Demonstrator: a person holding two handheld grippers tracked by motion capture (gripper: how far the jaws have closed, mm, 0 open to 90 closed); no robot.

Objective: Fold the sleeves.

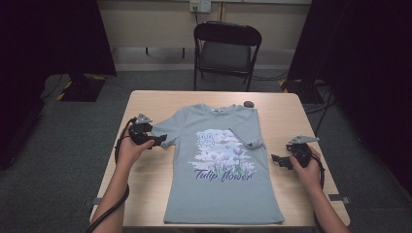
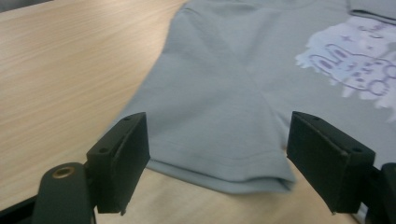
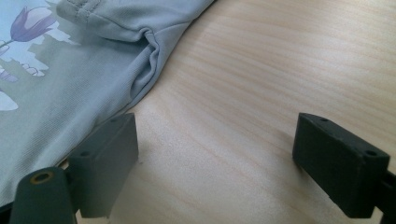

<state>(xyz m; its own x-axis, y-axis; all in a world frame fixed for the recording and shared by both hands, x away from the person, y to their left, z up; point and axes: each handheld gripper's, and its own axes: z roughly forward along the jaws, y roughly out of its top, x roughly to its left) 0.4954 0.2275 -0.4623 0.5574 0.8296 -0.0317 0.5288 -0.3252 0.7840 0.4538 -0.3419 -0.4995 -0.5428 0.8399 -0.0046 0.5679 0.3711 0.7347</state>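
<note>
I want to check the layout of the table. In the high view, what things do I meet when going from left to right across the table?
Left hand-held gripper, at the T-shirt's sleeve → grey T-shirt with the tulip print → right hand-held gripper, on the bare table.

Black left gripper (image 1: 160, 141), grey three-cornered plate, trailing black cable, bare forearms

"tulip flower" in purple script on the grey t-shirt (image 1: 221, 160) front
</note>
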